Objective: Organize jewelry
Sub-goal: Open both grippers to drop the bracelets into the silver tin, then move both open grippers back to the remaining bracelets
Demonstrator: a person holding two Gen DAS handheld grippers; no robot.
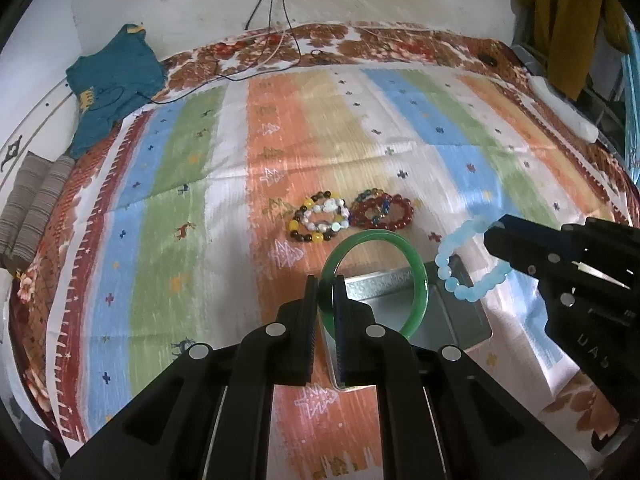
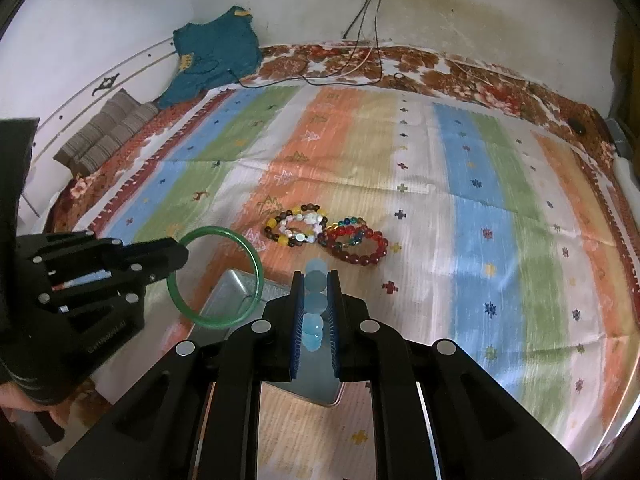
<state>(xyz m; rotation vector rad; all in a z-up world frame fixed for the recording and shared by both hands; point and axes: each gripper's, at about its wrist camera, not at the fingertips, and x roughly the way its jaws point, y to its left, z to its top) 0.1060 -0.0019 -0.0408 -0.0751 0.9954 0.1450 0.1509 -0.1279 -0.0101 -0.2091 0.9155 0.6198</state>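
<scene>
My left fingers (image 1: pixel 324 286) clamp the green bangle (image 1: pixel 416 280); my right fingers (image 2: pixel 316 284) clamp the blue bead bracelet (image 2: pixel 314 304), both above the metal tray (image 2: pixel 236 288).

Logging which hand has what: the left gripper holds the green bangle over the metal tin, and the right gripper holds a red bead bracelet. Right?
Not quite. The right gripper holds the light blue bead bracelet, clear in the left wrist view. The left gripper does hold the green bangle over the metal tin.

A home bedroom — ahead of the grippers a bed under a striped sheet (image 1: pixel 200 160), folded teal clothing (image 1: pixel 112 80) against the stained wall (image 2: pixel 480 12), charger cables (image 2: pixel 360 40) trailing down.
</scene>
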